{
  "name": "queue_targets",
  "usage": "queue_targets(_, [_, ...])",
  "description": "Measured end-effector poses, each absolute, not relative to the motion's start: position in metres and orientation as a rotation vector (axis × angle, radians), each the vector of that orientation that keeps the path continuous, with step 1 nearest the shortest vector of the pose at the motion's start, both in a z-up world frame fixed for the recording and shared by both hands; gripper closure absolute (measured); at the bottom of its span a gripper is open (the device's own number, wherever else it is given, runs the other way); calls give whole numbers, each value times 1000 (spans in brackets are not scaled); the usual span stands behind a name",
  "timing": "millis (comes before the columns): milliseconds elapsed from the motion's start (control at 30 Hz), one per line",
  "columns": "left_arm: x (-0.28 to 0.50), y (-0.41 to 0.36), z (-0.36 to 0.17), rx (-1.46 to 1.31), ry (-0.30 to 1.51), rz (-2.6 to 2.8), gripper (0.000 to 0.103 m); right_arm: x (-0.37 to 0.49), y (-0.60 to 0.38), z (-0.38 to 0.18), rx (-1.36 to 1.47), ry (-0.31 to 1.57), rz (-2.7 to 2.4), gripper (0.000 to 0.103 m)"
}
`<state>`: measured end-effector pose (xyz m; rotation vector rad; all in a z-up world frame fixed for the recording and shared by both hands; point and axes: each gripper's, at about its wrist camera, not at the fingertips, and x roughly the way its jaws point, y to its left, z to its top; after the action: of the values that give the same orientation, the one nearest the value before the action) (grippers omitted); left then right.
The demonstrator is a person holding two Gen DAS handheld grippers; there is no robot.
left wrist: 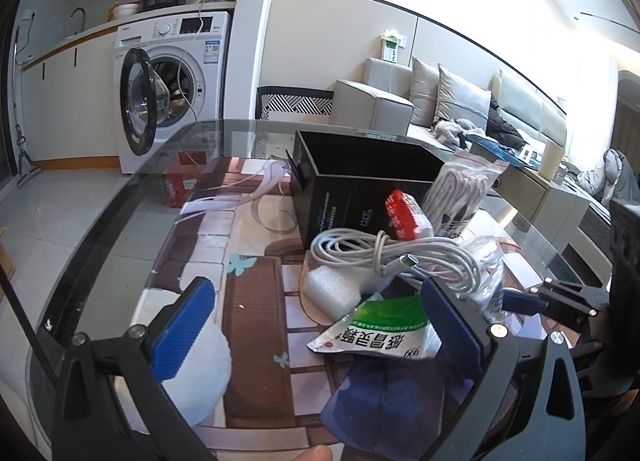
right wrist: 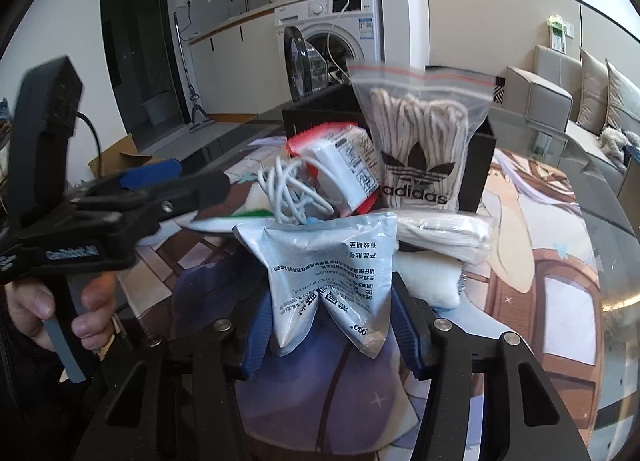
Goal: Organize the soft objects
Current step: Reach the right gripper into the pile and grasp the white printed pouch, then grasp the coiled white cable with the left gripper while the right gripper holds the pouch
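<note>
Sachet [right wrist: 326,281] sits pinched between the right gripper [right wrist: 332,335] jaws, upright, its long axis pointing toward the black box [right wrist: 476,165] just ahead; the left gripper [left wrist: 320,325] gapes empty alongside, apparently slightly farther off.

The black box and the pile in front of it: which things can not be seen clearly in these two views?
- Inside of the black box: left wrist view shows only dark walls; in the right wrist view the adidas bag and red-white pack cover it.
- Silver pouch front: right view shows only its back, pinched in the right gripper.
- Charging cable: its far end is buried in the coil.
- Left gripper: open, holding nothing.
</note>
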<state>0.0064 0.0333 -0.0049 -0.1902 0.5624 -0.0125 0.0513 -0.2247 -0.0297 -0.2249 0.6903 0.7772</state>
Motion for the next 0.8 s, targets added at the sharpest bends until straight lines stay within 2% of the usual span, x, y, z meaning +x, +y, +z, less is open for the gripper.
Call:
queue_targets(333, [14, 22, -15, -147, 646, -78, 0, 52, -257, -12, -187, 629, 749, 49])
queue_targets(800, [20, -13, -31, -11, 811, -147, 0, 50, -254, -10, -188, 639, 744, 49])
